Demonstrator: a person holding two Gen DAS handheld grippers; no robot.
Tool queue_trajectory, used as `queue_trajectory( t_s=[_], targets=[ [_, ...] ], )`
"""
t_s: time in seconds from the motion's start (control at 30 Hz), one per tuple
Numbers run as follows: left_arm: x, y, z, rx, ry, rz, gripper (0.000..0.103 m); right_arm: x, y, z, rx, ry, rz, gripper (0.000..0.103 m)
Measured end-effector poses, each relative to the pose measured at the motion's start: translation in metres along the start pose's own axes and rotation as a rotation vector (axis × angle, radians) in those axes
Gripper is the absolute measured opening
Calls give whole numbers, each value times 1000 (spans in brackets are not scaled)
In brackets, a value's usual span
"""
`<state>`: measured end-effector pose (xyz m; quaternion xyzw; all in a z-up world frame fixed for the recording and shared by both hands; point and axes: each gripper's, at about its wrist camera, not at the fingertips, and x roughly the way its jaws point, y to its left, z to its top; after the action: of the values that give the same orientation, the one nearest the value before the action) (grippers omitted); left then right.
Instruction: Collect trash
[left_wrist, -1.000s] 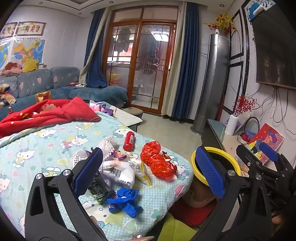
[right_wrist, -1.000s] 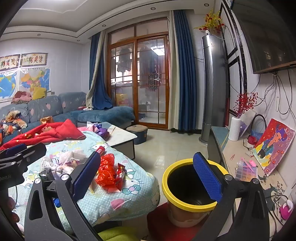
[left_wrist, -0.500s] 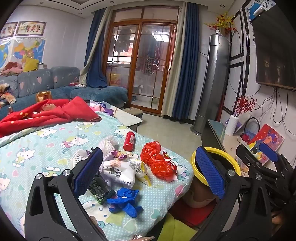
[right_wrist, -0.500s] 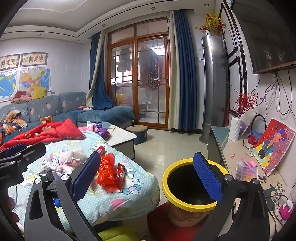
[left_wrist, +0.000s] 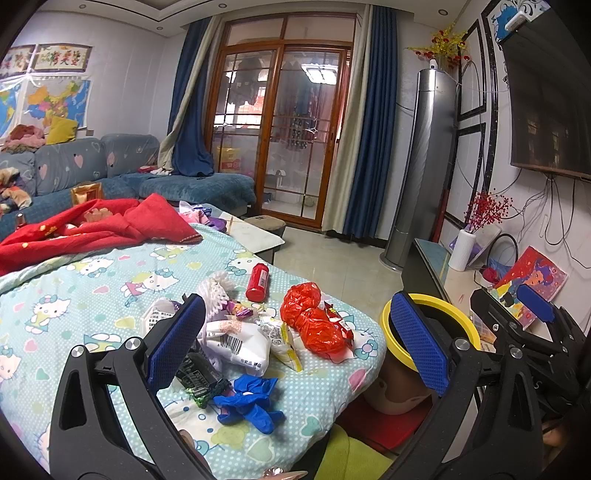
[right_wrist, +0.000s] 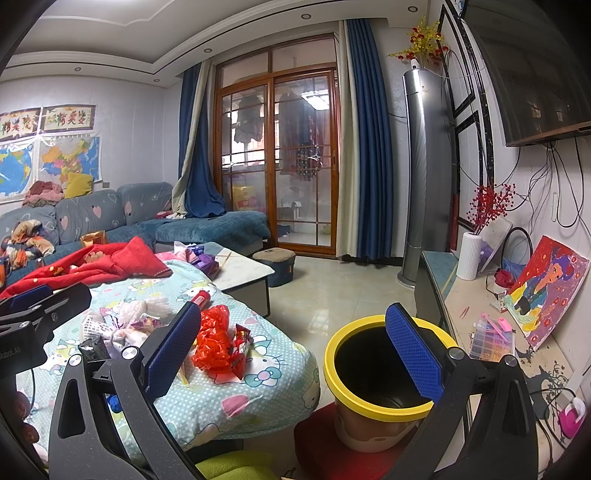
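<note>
The left gripper (left_wrist: 295, 349) has its jaws wide apart and holds nothing. It hangs above a heap of trash on a bed. Between its blue pads (left_wrist: 175, 341), from the left wrist camera, lie a white packet (left_wrist: 240, 345) with a barcode, a dark wrapper (left_wrist: 197, 376) and a pair of crumpled blue gloves (left_wrist: 251, 402). The gloves are nearest the camera, close to the bed's edge. Just beyond the white packet sit a red plastic bag (left_wrist: 314, 325), bunched up, with a red snack wrapper (left_wrist: 340, 319) touching its right side. Further back a small red bottle (left_wrist: 258, 282) lies on its side, apart from the heap. A frilly white net (left_wrist: 218, 291) lies left of the bottle.

The right gripper (right_wrist: 291, 350) also has its jaws wide apart and empty. It is held over the gap between the bed and a bin (right_wrist: 354, 402). The bin has a yellow rim and a dark inside, and it stands on something red on the floor, just beside the corner of the bed. The right pad of this gripper overlaps the bin's rim in the right wrist view. In the left wrist view the right gripper shows at the right edge (left_wrist: 532, 321), near the bin.

The bed has a pale blue cartoon sheet (left_wrist: 92, 295). A red blanket (left_wrist: 92, 229) is rumpled at its far side. Beyond it are a blue sofa (right_wrist: 147, 218) and glass doors with wooden frames (right_wrist: 280, 162). On the right, a low bench (right_wrist: 469, 306) along the wall carries a white vase (right_wrist: 468, 260) and a bright painting (right_wrist: 546, 291).
</note>
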<state>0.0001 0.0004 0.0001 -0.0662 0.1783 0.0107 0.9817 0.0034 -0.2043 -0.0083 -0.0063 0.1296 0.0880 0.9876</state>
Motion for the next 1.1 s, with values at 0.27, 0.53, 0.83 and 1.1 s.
queue_trajectory(
  t_s=[0.27, 0.53, 0.83, 1.1],
  targets=[
    [0, 0, 0, 0, -2, 1, 92, 1, 0, 0, -2, 4, 1, 97],
    [0, 0, 0, 0, -1, 1, 92, 1, 1, 1, -1, 7, 3, 97],
    [0, 0, 0, -3, 0, 4, 92, 6, 6, -7, -9, 20, 27, 97],
    [-3, 6, -2, -12, -6, 18, 92, 7, 13, -7, -23, 44, 70, 97]
  ],
)
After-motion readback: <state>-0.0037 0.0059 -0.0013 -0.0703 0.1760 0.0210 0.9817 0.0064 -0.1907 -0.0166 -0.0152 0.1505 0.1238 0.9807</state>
